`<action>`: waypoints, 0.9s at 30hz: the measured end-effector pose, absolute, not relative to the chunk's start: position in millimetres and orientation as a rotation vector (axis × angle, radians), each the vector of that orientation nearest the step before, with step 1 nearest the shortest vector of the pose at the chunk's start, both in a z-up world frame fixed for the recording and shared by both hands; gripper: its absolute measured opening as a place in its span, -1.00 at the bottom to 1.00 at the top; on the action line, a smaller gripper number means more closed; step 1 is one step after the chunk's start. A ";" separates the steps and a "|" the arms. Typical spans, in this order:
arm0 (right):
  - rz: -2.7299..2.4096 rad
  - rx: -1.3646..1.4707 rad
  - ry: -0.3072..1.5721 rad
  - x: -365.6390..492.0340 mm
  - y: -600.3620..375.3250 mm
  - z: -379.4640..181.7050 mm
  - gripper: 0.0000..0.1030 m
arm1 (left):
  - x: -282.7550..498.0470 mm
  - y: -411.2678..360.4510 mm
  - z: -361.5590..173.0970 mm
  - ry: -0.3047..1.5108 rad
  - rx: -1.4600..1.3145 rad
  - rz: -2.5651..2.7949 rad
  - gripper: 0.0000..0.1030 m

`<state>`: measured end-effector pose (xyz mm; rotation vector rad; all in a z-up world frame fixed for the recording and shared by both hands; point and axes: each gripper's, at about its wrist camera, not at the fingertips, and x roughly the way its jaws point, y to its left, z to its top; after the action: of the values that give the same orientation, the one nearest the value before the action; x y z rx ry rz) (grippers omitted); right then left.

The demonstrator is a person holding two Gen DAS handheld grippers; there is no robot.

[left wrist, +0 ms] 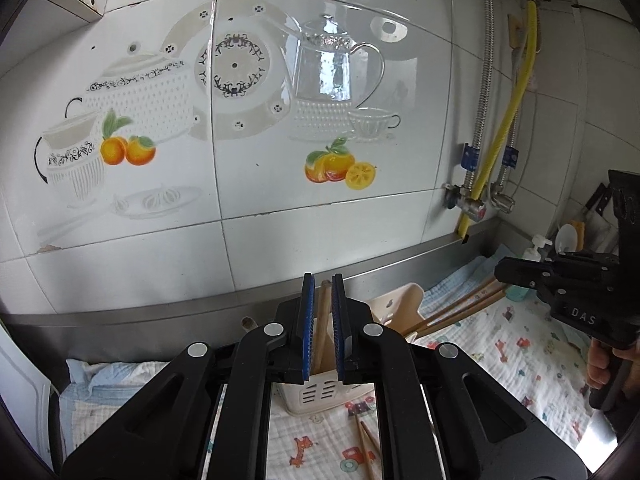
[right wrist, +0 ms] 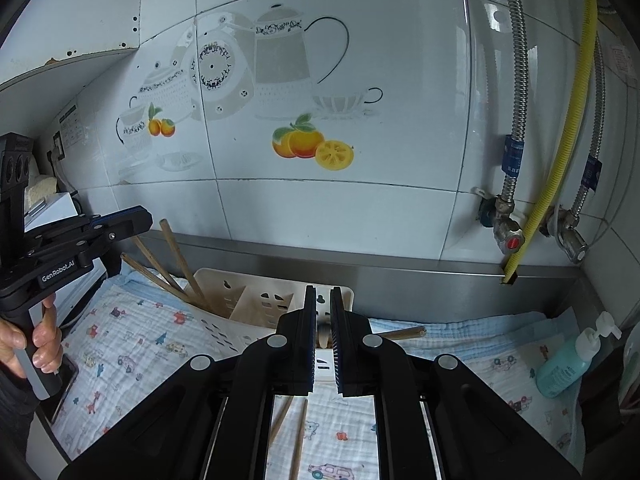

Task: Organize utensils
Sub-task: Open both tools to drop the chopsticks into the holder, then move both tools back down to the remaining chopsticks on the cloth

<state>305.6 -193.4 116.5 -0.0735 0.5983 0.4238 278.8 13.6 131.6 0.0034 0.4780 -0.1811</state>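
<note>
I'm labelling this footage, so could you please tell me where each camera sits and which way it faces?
Left wrist: on the left gripper, facing the tiled wall over the utensil holder; the right gripper and hand show at right.
Right wrist: on the right gripper, facing the same wall; the left gripper shows at left.
Shared: holder, chopsticks, patterned cloth.

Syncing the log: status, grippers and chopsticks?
Left gripper shut, hold unclear. Right gripper shut on chopsticks, tips at holder. Two loose chopsticks on cloth.
</note>
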 end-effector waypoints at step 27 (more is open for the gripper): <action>0.366 -0.086 0.526 188.0 -221.3 90.8 0.50 | 156.5 18.3 91.4 0.466 0.007 -0.149 0.77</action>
<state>188.0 -221.3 90.8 -0.0864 0.5256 0.3662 156.5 18.3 91.4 0.0073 0.4656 -0.1493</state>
